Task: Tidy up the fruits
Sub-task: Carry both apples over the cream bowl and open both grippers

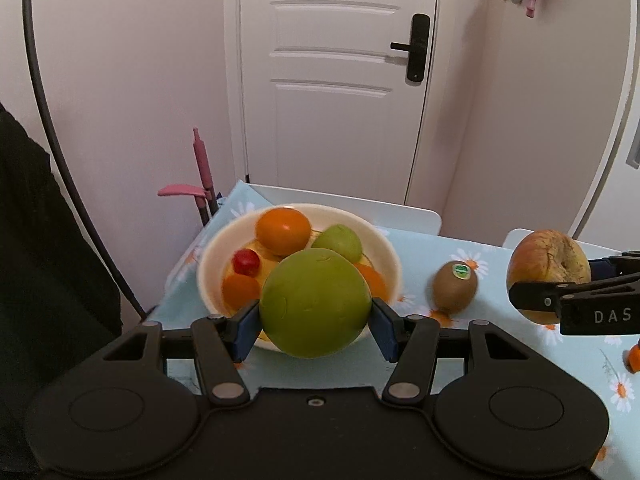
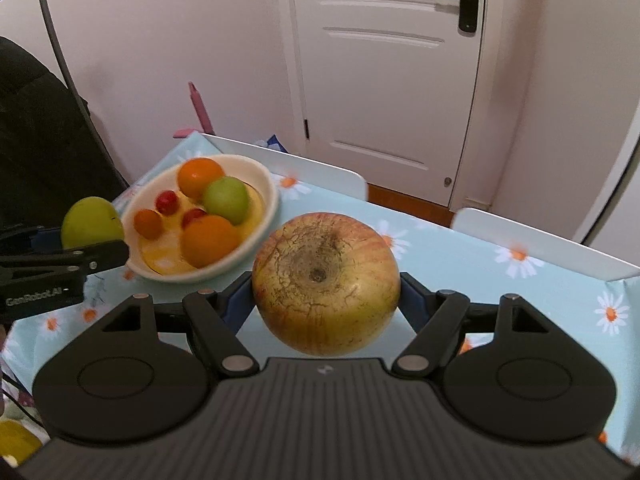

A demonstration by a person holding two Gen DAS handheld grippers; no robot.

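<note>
My left gripper point(image 1: 314, 326) is shut on a large green apple point(image 1: 314, 303) and holds it above the near rim of a cream bowl point(image 1: 384, 242). The bowl holds oranges point(image 1: 283, 230), a small green fruit point(image 1: 338, 242) and cherry tomatoes point(image 1: 245, 261). My right gripper point(image 2: 326, 304) is shut on a big yellow-red apple point(image 2: 326, 282), held above the table to the right of the bowl point(image 2: 268, 188). A kiwi point(image 1: 455, 286) lies on the cloth between the bowl and the right gripper. The green apple also shows in the right wrist view point(image 2: 90, 220).
The table has a light blue daisy-print cloth point(image 2: 460, 264). White chair backs point(image 2: 316, 170) stand at the far edge. A small orange fruit point(image 1: 634, 356) lies at the right edge. A black garment point(image 1: 36, 216) hangs at left; a white door point(image 1: 332, 80) is behind.
</note>
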